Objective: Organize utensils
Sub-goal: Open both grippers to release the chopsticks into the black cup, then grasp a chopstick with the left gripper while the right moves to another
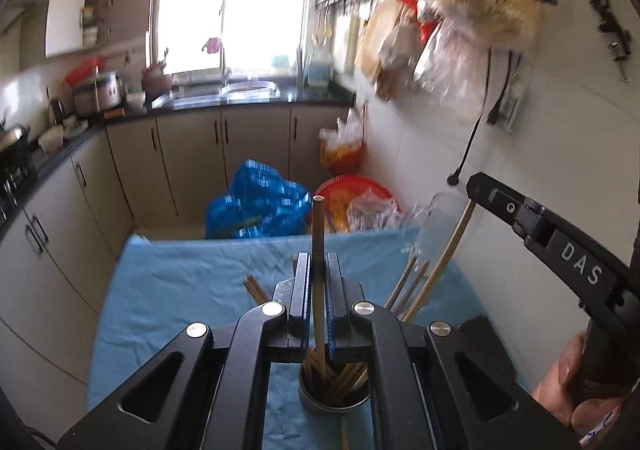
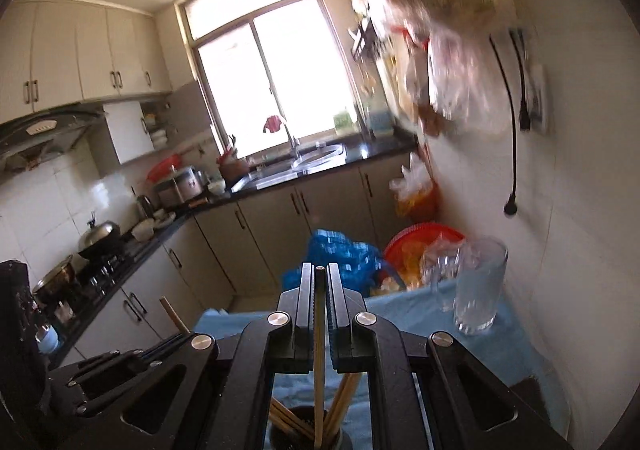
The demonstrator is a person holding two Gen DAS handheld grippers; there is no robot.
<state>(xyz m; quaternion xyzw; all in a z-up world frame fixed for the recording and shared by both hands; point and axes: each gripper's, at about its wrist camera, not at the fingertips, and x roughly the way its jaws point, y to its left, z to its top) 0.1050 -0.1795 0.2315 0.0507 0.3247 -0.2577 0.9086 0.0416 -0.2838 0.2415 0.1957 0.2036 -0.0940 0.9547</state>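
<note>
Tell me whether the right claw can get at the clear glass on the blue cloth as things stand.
Probably not yet: the right claw is shut on a chopstick. The path to the clear glass looks open, but the claw would have to drop the chopstick first.

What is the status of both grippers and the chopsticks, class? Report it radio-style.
Left gripper shut on one chopstick. Right gripper shut on another chopstick. Metal holder below, chopsticks inside. Glass tumbler off right, clear of path.

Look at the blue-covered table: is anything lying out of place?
Yes. A pair of loose chopsticks lies flat on the blue cloth, left of the left hand-held gripper, while the others stand in the metal holder.
</note>
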